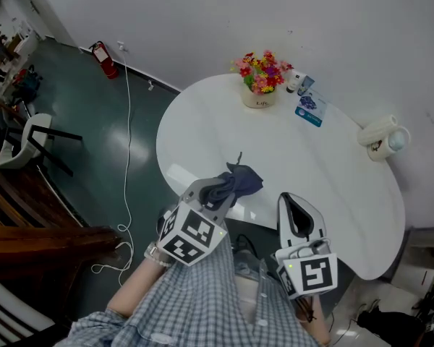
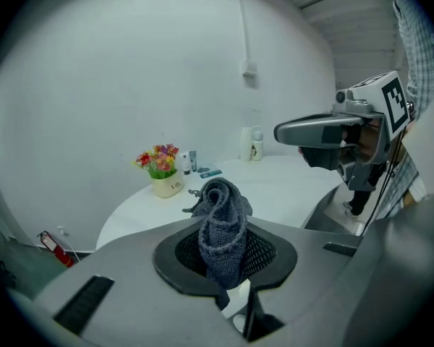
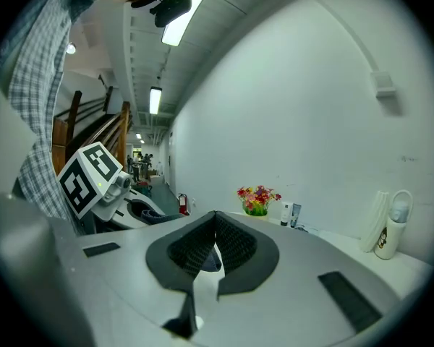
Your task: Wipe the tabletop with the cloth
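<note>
A dark blue-grey knitted cloth is bunched up over the near edge of the white table. My left gripper is shut on the cloth. In the left gripper view the cloth stands in a roll between the two pads. Whether it touches the tabletop I cannot tell. My right gripper hovers at the table's near edge, to the right of the cloth and apart from it. Its jaws are shut with nothing between them, and its pads meet at the tip.
At the table's far side stand a pot of flowers, small bottles and a blue packet. A paper roll and a mug sit at the right edge. On the floor to the left are a fire extinguisher, a white cable and a chair.
</note>
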Available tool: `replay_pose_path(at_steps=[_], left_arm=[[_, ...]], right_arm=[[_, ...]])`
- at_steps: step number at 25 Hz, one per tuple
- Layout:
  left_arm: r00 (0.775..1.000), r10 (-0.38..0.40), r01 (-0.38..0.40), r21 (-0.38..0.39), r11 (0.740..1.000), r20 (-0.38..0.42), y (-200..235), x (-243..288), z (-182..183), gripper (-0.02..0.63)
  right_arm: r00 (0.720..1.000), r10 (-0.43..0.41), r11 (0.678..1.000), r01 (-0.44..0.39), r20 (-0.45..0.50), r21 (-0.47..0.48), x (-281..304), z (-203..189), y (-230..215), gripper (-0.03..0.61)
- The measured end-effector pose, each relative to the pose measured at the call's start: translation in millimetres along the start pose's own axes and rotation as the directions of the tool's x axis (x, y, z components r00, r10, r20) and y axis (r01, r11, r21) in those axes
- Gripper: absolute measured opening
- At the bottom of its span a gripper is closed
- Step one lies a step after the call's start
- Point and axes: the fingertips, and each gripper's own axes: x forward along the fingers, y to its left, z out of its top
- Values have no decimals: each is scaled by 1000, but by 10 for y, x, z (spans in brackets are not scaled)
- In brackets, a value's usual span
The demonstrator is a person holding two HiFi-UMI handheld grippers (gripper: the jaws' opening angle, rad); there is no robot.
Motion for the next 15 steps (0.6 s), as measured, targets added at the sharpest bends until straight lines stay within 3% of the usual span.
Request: replay_pose_path(at_steps=[15], left_arm=[[1000, 7, -7, 12, 1000, 10, -16, 19, 53, 55]], right_arm=[[1000, 13, 1000, -14, -16, -17, -22, -42, 44, 9]])
